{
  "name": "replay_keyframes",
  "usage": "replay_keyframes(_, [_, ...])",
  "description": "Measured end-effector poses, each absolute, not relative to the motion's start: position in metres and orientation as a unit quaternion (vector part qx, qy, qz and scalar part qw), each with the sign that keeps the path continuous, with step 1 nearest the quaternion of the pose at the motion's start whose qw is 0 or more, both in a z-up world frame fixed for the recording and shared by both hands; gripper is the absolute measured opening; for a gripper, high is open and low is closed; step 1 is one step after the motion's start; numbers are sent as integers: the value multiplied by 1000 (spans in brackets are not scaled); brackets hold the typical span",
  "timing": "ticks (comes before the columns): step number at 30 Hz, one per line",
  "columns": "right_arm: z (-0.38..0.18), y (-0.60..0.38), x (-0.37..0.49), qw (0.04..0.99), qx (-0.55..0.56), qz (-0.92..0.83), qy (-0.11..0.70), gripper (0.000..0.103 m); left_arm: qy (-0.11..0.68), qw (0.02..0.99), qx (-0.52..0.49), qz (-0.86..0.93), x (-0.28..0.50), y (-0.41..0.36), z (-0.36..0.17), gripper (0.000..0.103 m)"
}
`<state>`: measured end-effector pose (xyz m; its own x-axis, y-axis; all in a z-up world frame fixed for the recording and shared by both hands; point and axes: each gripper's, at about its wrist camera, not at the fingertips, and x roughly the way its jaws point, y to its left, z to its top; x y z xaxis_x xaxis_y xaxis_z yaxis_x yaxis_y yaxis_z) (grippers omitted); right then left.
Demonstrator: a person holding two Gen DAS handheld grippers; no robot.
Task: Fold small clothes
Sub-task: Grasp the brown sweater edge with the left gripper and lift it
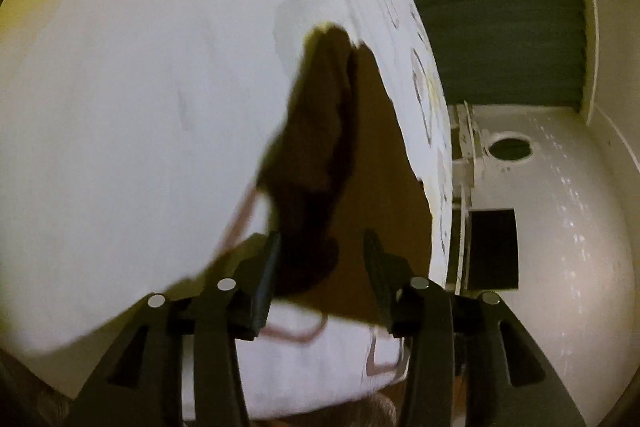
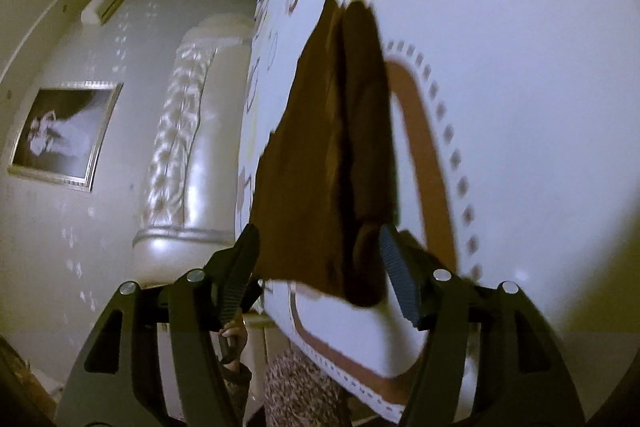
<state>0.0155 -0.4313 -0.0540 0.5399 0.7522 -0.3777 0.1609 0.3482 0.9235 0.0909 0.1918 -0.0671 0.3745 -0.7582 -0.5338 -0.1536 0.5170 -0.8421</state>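
Observation:
A small brown garment (image 1: 320,131) lies on the white bed cover (image 1: 120,107), folded lengthwise with a thick darker fold along one side. In the left wrist view my left gripper (image 1: 322,267) is open, its fingers standing on either side of the garment's near end, the dark fold close against the left finger. From the right wrist view the same brown garment (image 2: 320,131) runs away from me with a seam down its middle. My right gripper (image 2: 318,263) is open and wide, its near end between the fingers without being pinched. The bed cover (image 2: 520,67) carries brown looping lines.
A padded pearl-coloured headboard (image 2: 180,147) and a framed picture (image 2: 64,135) on a pale wall lie past the bed's edge. A round hole (image 1: 510,149) and a dark rectangle (image 1: 494,247) show on the white surface beside the bed. A hand (image 2: 232,339) and patterned clothing (image 2: 296,387) are below.

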Motion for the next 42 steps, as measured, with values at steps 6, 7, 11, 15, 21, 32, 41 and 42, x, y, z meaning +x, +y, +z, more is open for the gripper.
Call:
replay_keyframes(6, [-55,-410,16,711,508,207,441,46,508,677,-483,-224,84,181,-74,50])
replay_keyframes(7, [-57,-409,16,712,506,201,444,23,507,676,-486,-223,85,180,-73,50])
replay_keyframes(11, [-68,-410,11,722,481,174,466,6,504,673,-495,-219,83,184,-70,50])
replay_keyframes(15, [-65,-416,2,717,499,179,452,11,505,674,-498,-208,74,198,-72,50])
replay_keyframes(21, [-13,-417,-11,761,490,150,398,19,502,678,-497,-205,76,190,-74,52])
replay_keyframes(32, [4,-273,45,733,425,284,448,27,496,680,-506,-188,73,215,-72,55])
replay_keyframes(41, [-12,-270,35,731,417,267,469,39,537,690,-436,-212,135,205,-72,63])
replay_keyframes(42, [-13,-271,35,730,419,266,470,39,542,684,-436,-221,142,200,-73,68])
